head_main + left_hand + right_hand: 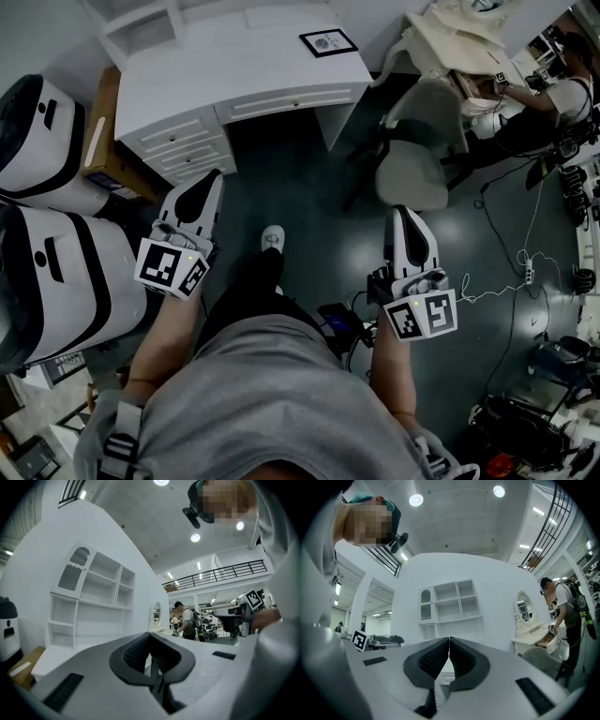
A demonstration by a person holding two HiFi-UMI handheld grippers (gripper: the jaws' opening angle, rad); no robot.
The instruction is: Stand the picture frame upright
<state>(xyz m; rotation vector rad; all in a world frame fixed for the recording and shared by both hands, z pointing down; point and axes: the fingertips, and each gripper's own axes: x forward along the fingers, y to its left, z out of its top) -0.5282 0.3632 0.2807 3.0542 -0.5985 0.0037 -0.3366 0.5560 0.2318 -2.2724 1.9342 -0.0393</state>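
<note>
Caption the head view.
Left gripper and right gripper, both shut, short of the desk; frame lies flat on it.

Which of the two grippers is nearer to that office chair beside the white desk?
Right. The right gripper is just below the chair in the head view; the left gripper is far to its left, by the desk drawers.

Large indoor robotics lab or test hall, dressed in part as a home room. White desk (244, 70) with drawers, white shelf hutch (450, 604) and oval-mirrored vanity (524, 610) set against a white partition wall, under a high ceiling with recessed lights (416, 499) and a railed mezzanine (220, 572). Dark hard floor (300, 178) with a trailing power strip (528, 273) and heaped equipment (534, 422) at the right; bulky white-and-black machines (66, 272) at the left; another person (562, 611) wearing a backpack rig nearby.
</note>
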